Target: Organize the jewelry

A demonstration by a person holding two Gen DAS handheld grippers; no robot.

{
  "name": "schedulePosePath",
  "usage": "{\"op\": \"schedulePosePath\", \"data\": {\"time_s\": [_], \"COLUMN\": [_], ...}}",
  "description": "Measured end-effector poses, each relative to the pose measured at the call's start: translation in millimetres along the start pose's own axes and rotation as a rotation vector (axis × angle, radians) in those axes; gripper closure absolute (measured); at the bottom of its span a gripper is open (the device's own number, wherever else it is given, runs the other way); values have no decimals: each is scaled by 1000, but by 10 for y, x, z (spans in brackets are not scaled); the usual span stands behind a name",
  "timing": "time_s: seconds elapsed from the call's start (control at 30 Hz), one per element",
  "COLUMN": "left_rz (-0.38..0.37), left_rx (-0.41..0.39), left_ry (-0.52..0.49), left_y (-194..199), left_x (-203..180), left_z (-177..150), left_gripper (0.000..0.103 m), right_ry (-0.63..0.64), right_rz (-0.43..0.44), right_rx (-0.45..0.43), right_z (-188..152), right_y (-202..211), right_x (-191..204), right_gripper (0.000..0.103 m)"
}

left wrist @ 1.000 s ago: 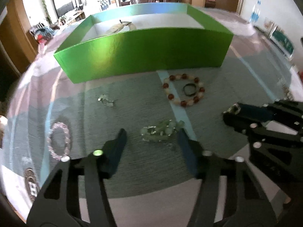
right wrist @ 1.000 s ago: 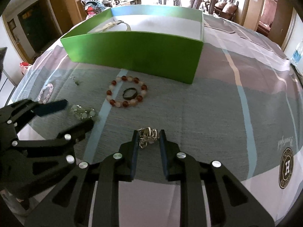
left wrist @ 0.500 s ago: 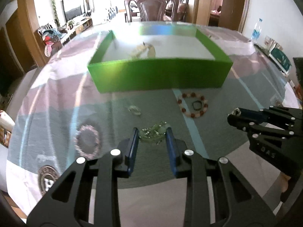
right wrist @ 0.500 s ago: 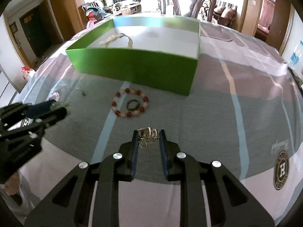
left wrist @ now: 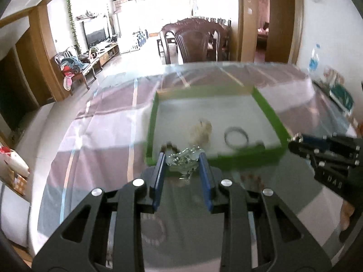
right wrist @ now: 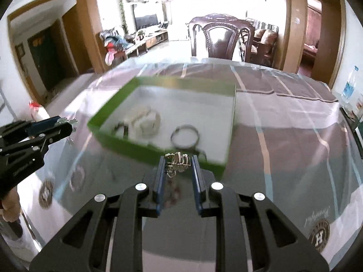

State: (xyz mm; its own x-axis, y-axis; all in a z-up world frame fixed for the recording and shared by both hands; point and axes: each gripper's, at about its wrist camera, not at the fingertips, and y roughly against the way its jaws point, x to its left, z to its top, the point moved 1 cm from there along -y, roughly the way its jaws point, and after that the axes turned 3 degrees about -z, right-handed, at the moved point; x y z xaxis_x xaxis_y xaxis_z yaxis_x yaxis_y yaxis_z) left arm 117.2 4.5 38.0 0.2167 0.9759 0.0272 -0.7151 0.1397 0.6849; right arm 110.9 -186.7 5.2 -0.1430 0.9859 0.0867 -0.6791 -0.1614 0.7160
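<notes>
— What sort of place is it?

— A home: a dining area opening onto a living room. A carved dark wooden chair [right wrist: 223, 38] stands at the far edge of a table under a striped cloth [right wrist: 283, 117], top centre of the right wrist view.

— And the living room?

— At the upper left of the left wrist view, a television [left wrist: 96, 35] sits on a low wooden cabinet [left wrist: 109, 51], a green vine [left wrist: 73, 22] hangs beside it, and an armchair piled with clothes [left wrist: 73, 64] stands nearer. Wooden door frames [left wrist: 246, 18] line the right.
</notes>
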Motion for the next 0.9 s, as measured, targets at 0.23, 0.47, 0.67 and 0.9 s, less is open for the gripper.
{"op": "schedulePosePath", "data": {"time_s": [0.23, 0.47, 0.67, 0.9], "left_rz": [37, 38, 67, 106], "left_rx": [58, 142, 117, 156], "left_ry": [42, 77, 50, 11], "left_y": [-698, -1210, -1053, -648], "left_x": [116, 189, 204, 217], "left_z": [397, 337, 240, -235], "left_gripper": [74, 73, 44, 45], "right_ry": [-59, -69, -34, 3], "right_rz": [-35, -47, -16, 153], "right_rx": [81, 131, 71, 200], "right_z": [269, 197, 104, -326], "right_y": [-714, -1027, -602, -418], "right_x": [-93, -109, -76, 65], "right_gripper": [81, 76, 50, 70]}}
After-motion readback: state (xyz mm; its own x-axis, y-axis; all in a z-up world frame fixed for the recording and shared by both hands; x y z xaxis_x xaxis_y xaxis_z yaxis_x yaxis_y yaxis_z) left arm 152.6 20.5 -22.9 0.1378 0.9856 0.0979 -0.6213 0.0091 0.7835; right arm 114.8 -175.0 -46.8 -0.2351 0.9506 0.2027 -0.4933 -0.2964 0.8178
